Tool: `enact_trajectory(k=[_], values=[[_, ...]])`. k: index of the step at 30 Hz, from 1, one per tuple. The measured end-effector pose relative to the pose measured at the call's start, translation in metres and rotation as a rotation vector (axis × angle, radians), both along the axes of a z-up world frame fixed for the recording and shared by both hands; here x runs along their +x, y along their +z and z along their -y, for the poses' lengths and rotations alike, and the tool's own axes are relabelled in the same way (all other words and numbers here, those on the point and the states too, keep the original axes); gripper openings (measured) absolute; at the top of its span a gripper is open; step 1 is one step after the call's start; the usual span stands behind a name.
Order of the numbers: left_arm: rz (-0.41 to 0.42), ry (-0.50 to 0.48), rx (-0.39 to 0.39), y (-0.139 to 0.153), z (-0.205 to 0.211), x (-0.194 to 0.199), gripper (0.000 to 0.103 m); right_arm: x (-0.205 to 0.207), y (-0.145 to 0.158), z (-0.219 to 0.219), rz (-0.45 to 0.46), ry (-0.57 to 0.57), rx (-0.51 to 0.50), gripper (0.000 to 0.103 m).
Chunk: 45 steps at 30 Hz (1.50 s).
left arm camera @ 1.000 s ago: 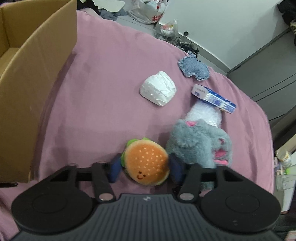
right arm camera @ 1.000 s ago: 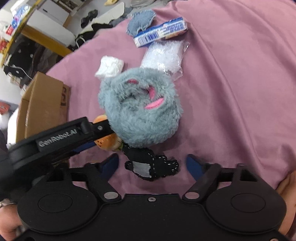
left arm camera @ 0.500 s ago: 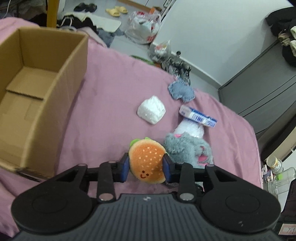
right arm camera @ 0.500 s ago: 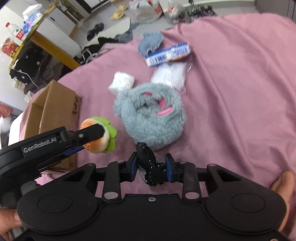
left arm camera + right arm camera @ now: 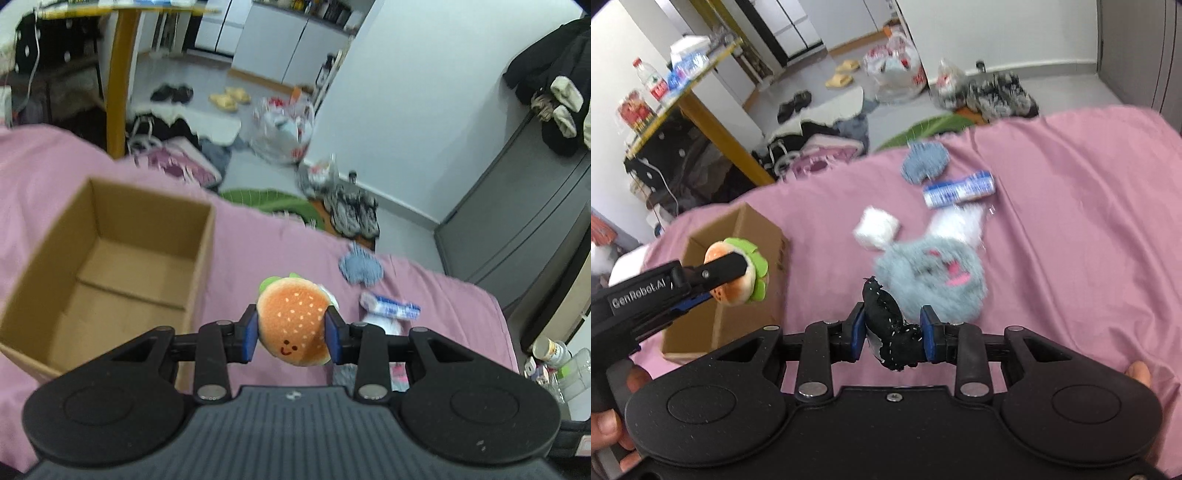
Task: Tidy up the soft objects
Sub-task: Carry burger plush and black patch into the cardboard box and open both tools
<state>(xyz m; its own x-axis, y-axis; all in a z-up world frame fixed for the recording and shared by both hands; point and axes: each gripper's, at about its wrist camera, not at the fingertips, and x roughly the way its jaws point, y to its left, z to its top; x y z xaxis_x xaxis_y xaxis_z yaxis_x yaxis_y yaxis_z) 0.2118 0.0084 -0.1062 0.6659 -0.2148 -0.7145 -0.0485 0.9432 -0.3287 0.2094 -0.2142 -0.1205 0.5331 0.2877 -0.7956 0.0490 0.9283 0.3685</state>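
You were mid-carry: your left gripper point(image 5: 291, 334) pinched the burger point(image 5: 293, 325) by its sides, lifted off the bed, with the open box point(image 5: 110, 273) ahead and to its left. Your right gripper point(image 5: 893, 334) was clamped on the black toy point(image 5: 892, 332), the grey plush point(image 5: 934, 278) just beyond it. Next, I judged, each needed swinging left over the box before its fingers spread.

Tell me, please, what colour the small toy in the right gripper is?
Black with white stitching, clearest in the right wrist view: the small toy sits clamped in the right gripper.

Cardboard box point(image 5: 110, 266) gapes open, nothing above it.
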Motion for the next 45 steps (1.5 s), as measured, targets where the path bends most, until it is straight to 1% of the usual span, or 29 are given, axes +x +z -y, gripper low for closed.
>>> enact_trajectory(k=[5, 10, 12, 16, 17, 19, 22, 26, 30, 33, 35, 38, 42, 44, 45], values=[[0.04, 0.025, 0.009, 0.01, -0.016, 0.005, 0.036, 0.008, 0.022, -0.016, 0.058, -0.007, 0.0, 0.031], [0.068, 0.054, -0.014, 0.016, -0.039, 0.01, 0.036, 0.017, 0.033, -0.033, 0.099, -0.002, -0.006, 0.031], [0.076, 0.071, -0.012, 0.015, -0.05, 0.012, 0.036, 0.02, 0.036, -0.04, 0.112, 0.002, -0.008, 0.031], [0.073, 0.113, -0.051, 0.009, -0.072, 0.016, 0.036, 0.026, 0.041, -0.063, 0.142, 0.033, -0.013, 0.031], [0.077, 0.128, -0.053, 0.007, -0.077, 0.017, 0.036, 0.027, 0.043, -0.069, 0.145, 0.041, -0.01, 0.031], [0.088, 0.159, -0.031, 0.005, -0.085, 0.017, 0.036, 0.031, 0.044, -0.081, 0.155, 0.064, -0.009, 0.031], [0.072, 0.187, -0.067, -0.001, -0.097, 0.02, 0.036, 0.037, 0.044, -0.098, 0.171, 0.087, -0.004, 0.031], [0.062, 0.23, -0.087, -0.009, -0.113, 0.025, 0.036, 0.047, 0.041, -0.119, 0.173, 0.104, 0.011, 0.031], [0.058, 0.273, -0.088, -0.015, -0.127, 0.029, 0.036, 0.059, 0.034, -0.138, 0.167, 0.124, 0.015, 0.031], [0.049, 0.314, -0.12, -0.023, -0.139, 0.033, 0.036, 0.067, 0.03, -0.148, 0.158, 0.134, 0.03, 0.031], [0.044, 0.346, -0.114, -0.028, -0.146, 0.036, 0.036, 0.071, 0.027, -0.155, 0.152, 0.138, 0.037, 0.031], [0.044, 0.362, -0.118, -0.032, -0.151, 0.039, 0.036, 0.079, 0.021, -0.163, 0.144, 0.143, 0.046, 0.031], [0.03, 0.369, -0.119, -0.037, -0.153, 0.042, 0.039, 0.088, 0.016, -0.169, 0.131, 0.149, 0.056, 0.031], [0.017, 0.38, -0.137, -0.041, -0.156, 0.044, 0.041, 0.091, 0.013, -0.171, 0.126, 0.151, 0.059, 0.031], [0.024, 0.385, -0.146, -0.041, -0.158, 0.044, 0.042, 0.092, 0.012, -0.172, 0.124, 0.153, 0.062, 0.031]])
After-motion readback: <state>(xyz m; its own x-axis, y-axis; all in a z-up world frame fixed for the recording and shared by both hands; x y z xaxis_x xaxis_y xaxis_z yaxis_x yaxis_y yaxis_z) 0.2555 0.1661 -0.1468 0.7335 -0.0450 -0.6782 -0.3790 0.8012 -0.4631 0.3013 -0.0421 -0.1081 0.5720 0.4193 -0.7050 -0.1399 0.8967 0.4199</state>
